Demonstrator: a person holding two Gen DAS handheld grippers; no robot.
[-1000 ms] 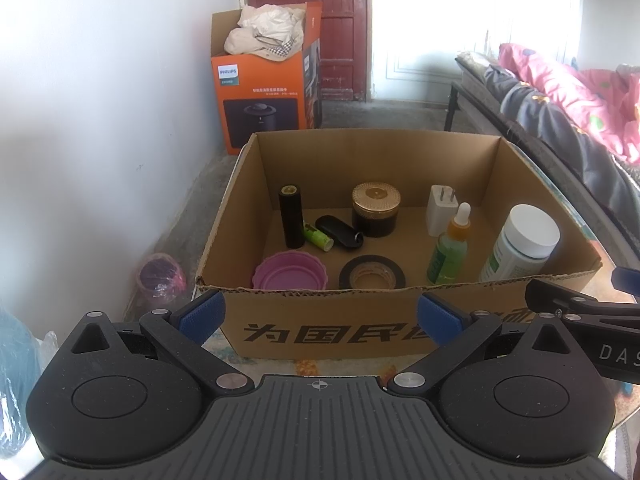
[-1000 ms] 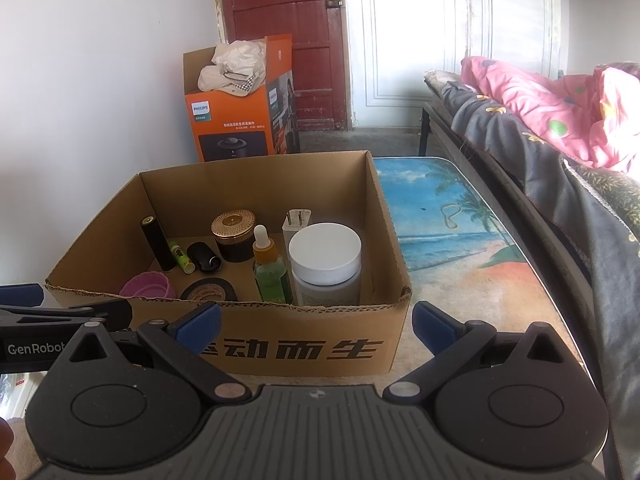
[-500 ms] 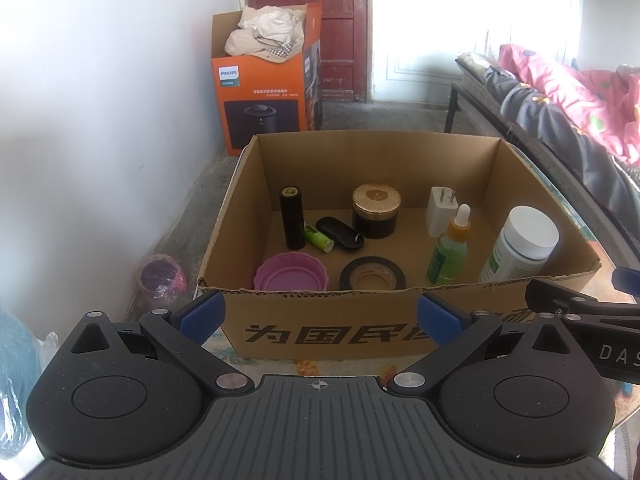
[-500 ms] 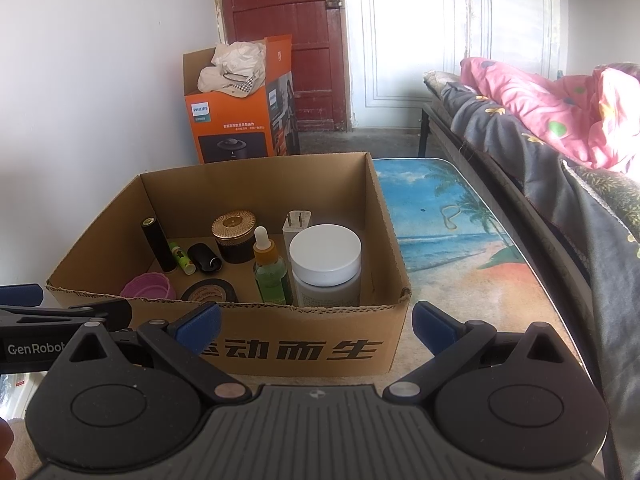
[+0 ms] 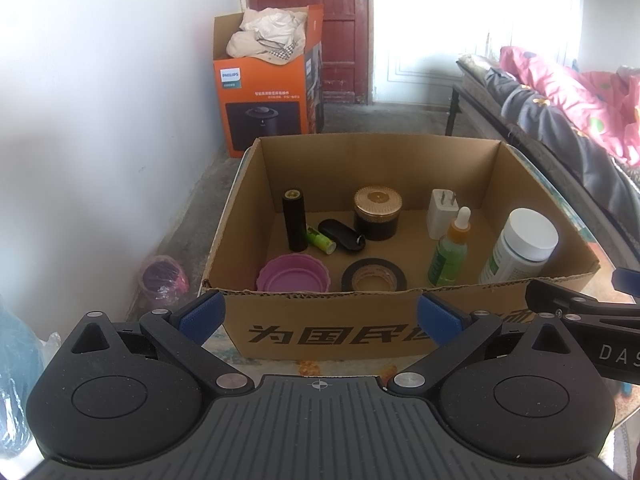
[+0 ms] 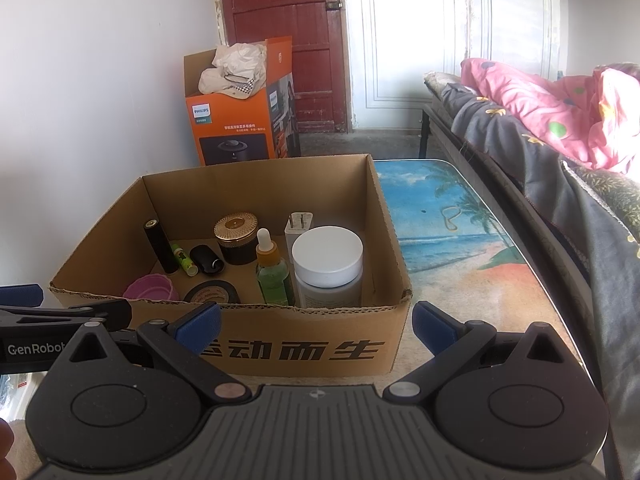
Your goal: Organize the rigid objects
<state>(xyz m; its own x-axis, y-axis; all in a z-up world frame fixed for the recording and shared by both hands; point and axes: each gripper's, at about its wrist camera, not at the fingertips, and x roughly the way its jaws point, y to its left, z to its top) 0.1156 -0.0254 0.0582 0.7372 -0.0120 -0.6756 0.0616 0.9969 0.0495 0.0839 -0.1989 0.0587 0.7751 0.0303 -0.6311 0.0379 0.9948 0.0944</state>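
no movement | both claws wide | cardboard box ahead

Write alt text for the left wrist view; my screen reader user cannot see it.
An open cardboard box on a table holds a black cylinder, gold-lidded jar, white charger, green dropper bottle, white-capped bottle, purple lid and tape roll. The left gripper waits before it, jaws open and empty.
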